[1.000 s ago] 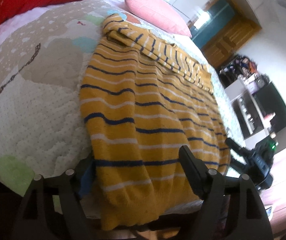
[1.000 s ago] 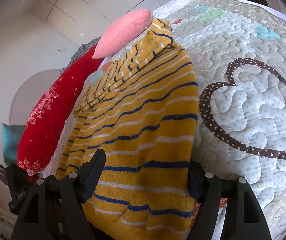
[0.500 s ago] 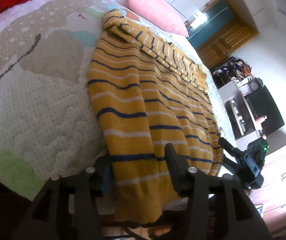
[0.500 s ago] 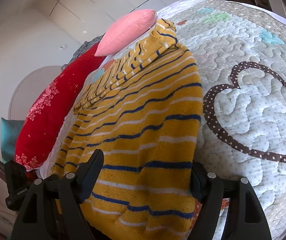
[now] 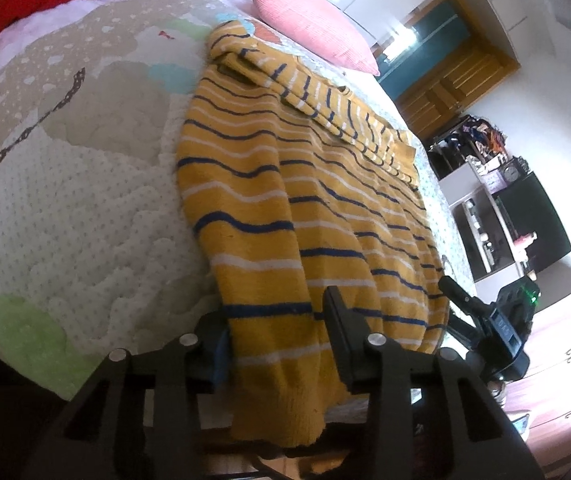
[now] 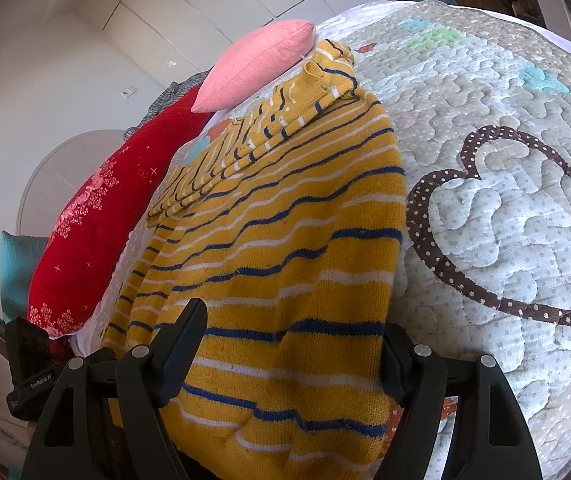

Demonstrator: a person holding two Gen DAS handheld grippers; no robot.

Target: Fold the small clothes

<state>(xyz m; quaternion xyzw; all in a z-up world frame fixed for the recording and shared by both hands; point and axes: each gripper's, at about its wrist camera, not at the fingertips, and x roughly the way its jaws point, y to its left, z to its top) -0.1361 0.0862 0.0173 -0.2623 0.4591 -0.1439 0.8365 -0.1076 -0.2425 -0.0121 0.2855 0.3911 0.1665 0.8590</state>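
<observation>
A yellow sweater [image 5: 285, 200] with blue and white stripes lies flat on the quilted bed [image 5: 65, 200], its sleeves folded across the far end. My left gripper [image 5: 275, 324] straddles the near left corner of the hem. Its jaws are closing with the knit between them, and a wide strip of cloth still lies flat in the gap. In the right wrist view the sweater [image 6: 285, 240] hangs over the bed's edge. My right gripper [image 6: 289, 348] stands wide open astride the hem's other corner, one finger on top of the cloth and one beside its edge.
A pink pillow [image 5: 317, 28] and a red cushion [image 6: 97, 220] lie at the head of the bed. Bare quilt [image 6: 505, 200] spreads to the right of the sweater. A wooden door [image 5: 453, 80] and a shelf with a dark screen [image 5: 525, 220] stand beyond the bed.
The left gripper's jaws have drawn much closer together around the sweater's hem corner. The right gripper has stayed wide open in the same place.
</observation>
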